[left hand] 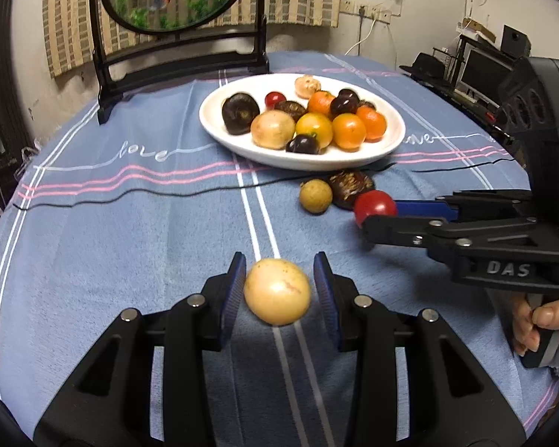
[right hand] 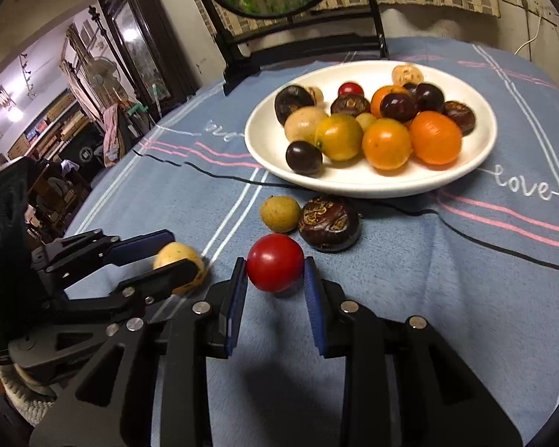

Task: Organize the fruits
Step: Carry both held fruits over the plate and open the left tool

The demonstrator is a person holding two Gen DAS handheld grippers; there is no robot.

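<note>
Our pale yellow fruit (left hand: 277, 291) sits low in the centre of the left wrist view, pinched between the blue pads of the left gripper (left hand: 278, 290); a shadow on the cloth under it suggests it hangs just clear of the blue tablecloth (left hand: 130, 242). In the right wrist view the red tomato (right hand: 275, 262) lies just below centre, and the right gripper (right hand: 275, 279) has both pads pressed against its sides, so each tool is clamped on a fruit.

The relation that matters is where the white plate (left hand: 354, 160) lies from each tool: up and ahead in both views, past two loose pieces, a small tan fruit (right hand: 280, 213) and a dark ridged fruit (right hand: 328, 222), which sit near the plate's front rim. We judge the right gripper the nearer, since its tomato is just beside those two, while the left load is well back. Neither fruit has a marked long axis.

The plate is already crowded; bare rim shows mainly at its front and left edge. A dark framed ornament (left hand: 175, 11) stands behind it.
</note>
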